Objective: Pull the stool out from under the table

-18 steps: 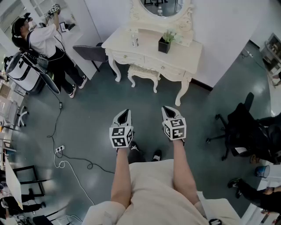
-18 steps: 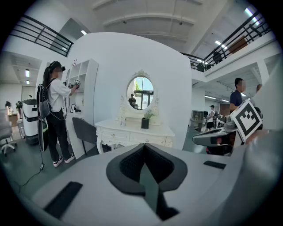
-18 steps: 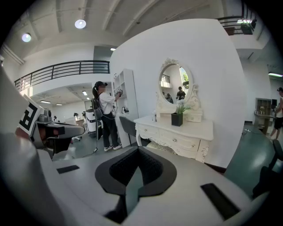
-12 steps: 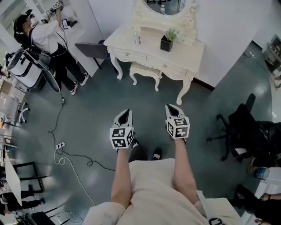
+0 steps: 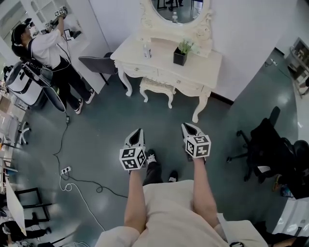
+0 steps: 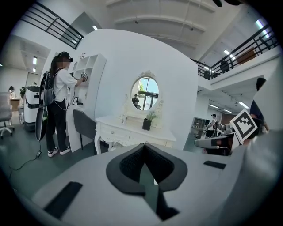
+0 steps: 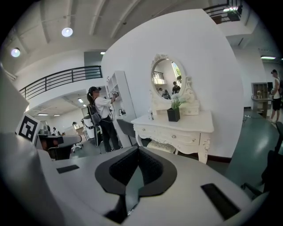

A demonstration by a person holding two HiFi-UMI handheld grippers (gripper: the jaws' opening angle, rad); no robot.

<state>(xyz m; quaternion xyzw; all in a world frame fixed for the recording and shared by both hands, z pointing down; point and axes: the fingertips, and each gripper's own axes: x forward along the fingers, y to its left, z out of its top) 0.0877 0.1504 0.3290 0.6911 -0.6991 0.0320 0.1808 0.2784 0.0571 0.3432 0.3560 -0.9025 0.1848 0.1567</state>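
Observation:
The cream stool stands tucked under the cream dressing table, with only its front edge and legs showing. Both grippers hang in the air over the grey floor, well short of the stool and pointing toward it. My left gripper is shut with nothing between its jaws, and so is my right gripper. In the right gripper view the stool shows under the table beyond the gripper. The left gripper view shows the table past the gripper, which hides most of the stool.
A potted plant and a small bottle stand on the table below an oval mirror. A grey chair and a person with a backpack are at the left. A cable and power strip lie on the floor. A black office chair stands at the right.
Both grippers stay shut and side by side. The head view has shifted slightly, and the person's left foot has come forward under the left gripper.

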